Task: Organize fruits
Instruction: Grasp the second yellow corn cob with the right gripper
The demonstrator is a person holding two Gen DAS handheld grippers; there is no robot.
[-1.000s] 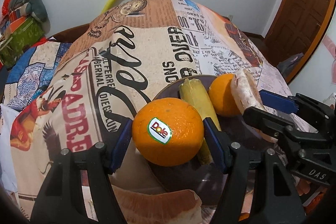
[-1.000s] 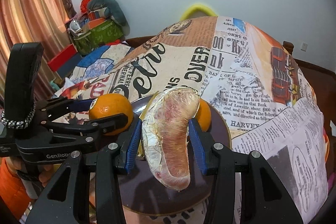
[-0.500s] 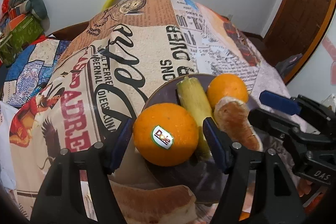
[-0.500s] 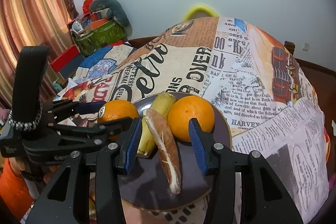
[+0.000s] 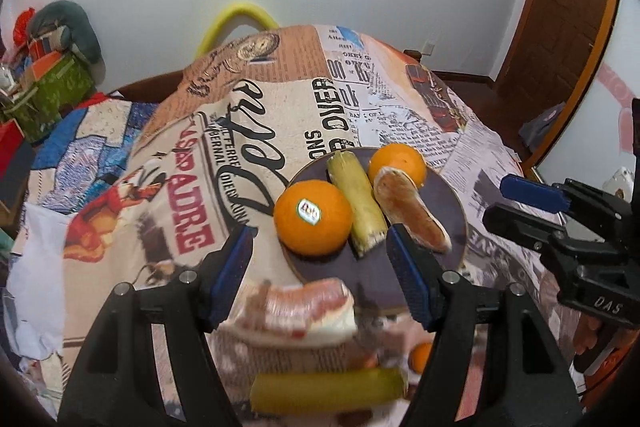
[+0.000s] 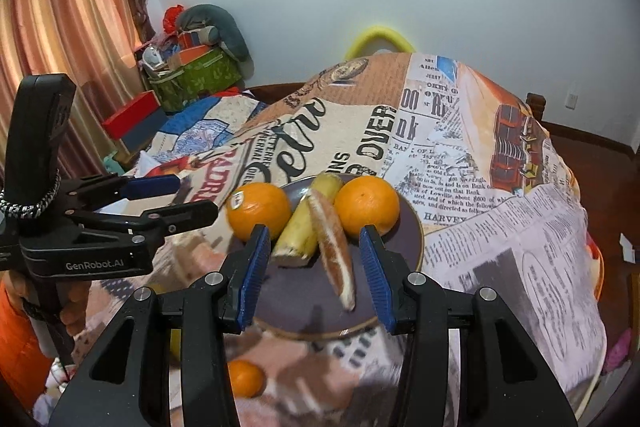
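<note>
Left gripper (image 6: 176, 201) marked "GenRobot.AI", jaws apart, empty; right gripper (image 6: 311, 275) likewise apart; dark plate (image 6: 412, 227) on newsprint tablecloth (image 6: 500, 227) holds stickered orange (image 6: 259, 211), second orange (image 6: 367, 205), banana piece (image 6: 298, 231), grapefruit wedge (image 6: 334, 247).

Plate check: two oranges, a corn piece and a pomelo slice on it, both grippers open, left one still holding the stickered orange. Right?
Not quite. The left gripper holds nothing: its jaws stand open and the stickered orange rests on the plate, as the left wrist view shows. The rest stands: second orange, corn piece and pomelo slice on the plate, right gripper open.
</note>
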